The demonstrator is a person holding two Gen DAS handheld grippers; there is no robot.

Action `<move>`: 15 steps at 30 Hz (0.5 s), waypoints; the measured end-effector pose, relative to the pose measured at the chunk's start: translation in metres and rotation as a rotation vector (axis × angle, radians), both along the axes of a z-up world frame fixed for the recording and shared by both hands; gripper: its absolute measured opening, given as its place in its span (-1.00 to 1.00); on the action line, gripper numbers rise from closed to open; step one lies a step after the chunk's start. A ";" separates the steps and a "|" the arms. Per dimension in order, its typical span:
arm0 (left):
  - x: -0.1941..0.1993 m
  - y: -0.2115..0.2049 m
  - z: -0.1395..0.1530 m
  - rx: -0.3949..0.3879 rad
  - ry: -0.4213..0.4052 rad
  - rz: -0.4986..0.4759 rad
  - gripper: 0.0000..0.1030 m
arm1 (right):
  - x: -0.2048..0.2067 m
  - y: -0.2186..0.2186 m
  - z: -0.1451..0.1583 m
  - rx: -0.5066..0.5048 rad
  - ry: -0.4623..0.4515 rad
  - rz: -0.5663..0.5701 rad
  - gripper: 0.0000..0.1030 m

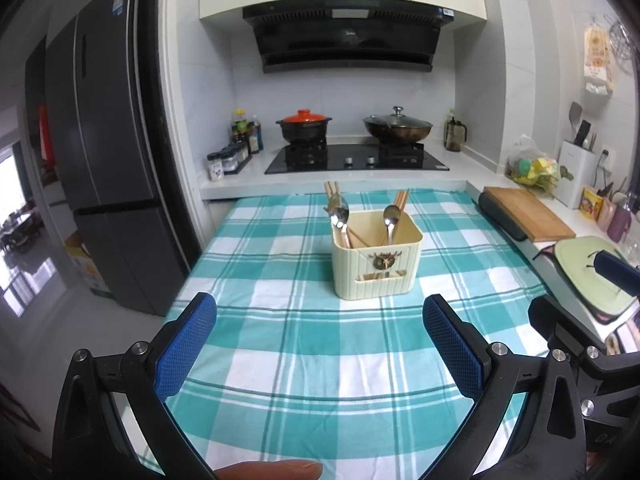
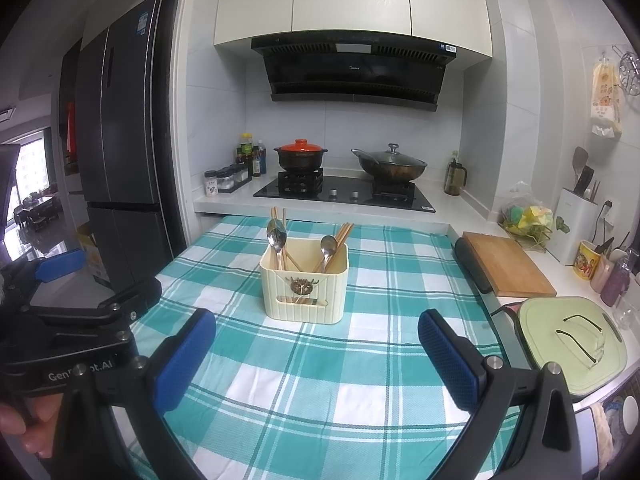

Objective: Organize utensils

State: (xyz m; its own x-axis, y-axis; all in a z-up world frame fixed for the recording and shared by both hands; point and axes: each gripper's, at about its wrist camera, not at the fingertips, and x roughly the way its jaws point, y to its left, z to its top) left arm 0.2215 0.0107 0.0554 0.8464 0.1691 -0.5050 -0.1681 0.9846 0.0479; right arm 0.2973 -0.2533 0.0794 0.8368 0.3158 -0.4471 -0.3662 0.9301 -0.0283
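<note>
1. The left gripper (image 1: 319, 344) is held with its jaws released and wide apart; nothing is grasped between them. The right gripper (image 2: 317, 358) is likewise spread and empty.

2. The utensil holder (image 1: 377, 259), a cream ribbed caddy, is seen standing upright on the checked cloth (image 1: 280, 360) of the bench, straight ahead of both pairs of jaws and well apart from them. Spoons (image 1: 339, 211) and wooden chopsticks (image 1: 401, 201) are already stood in it, some at the left end and some at the right. No loose utensil is seen on the cloth between the jaws and the holder.

3. The task is judged to be either nearly finished or about to be restarted by lifting utensils out; which of the two cannot be told.

4. Risks from here:
   - The light holder could be tipped or slid if a spoon were pulled out at an angle, since the handles lean against its wall.
   - Neighbouring chopsticks could be dragged out with a grasped spoon, because spoon and sticks are bunched together at each end.
   - A polished spoon bowl could slip from the pads if pinched on its curved face.
   - The two grippers are close side by side, so a collision could be caused by both reaching for the holder at once.
</note>
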 end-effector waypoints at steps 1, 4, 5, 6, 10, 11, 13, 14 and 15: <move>0.000 0.000 0.000 -0.001 0.000 0.000 0.99 | 0.000 0.000 0.000 -0.001 0.000 0.000 1.00; 0.000 0.000 0.000 0.000 0.000 0.000 0.99 | 0.000 0.000 0.000 0.001 0.001 -0.001 1.00; 0.000 0.000 0.000 0.000 0.000 0.000 0.99 | 0.000 0.000 0.000 0.002 0.001 0.000 1.00; 0.000 0.000 0.000 0.000 0.000 0.000 0.99 | -0.001 0.001 0.000 0.001 0.000 -0.001 1.00; -0.001 -0.001 -0.002 -0.009 0.000 -0.013 0.99 | -0.001 0.001 -0.001 0.000 0.000 -0.001 1.00; -0.002 -0.001 -0.002 -0.016 -0.008 -0.017 0.99 | -0.001 0.001 -0.001 0.000 0.000 -0.001 1.00; -0.005 0.001 -0.004 -0.039 -0.025 -0.012 0.99 | -0.002 0.001 -0.002 0.000 0.003 -0.002 1.00; -0.005 0.002 -0.004 -0.049 -0.026 -0.017 0.98 | -0.003 0.002 -0.003 -0.001 0.005 -0.001 1.00; -0.005 0.002 -0.005 -0.045 -0.025 -0.025 0.98 | -0.003 0.002 -0.004 -0.001 0.008 -0.001 1.00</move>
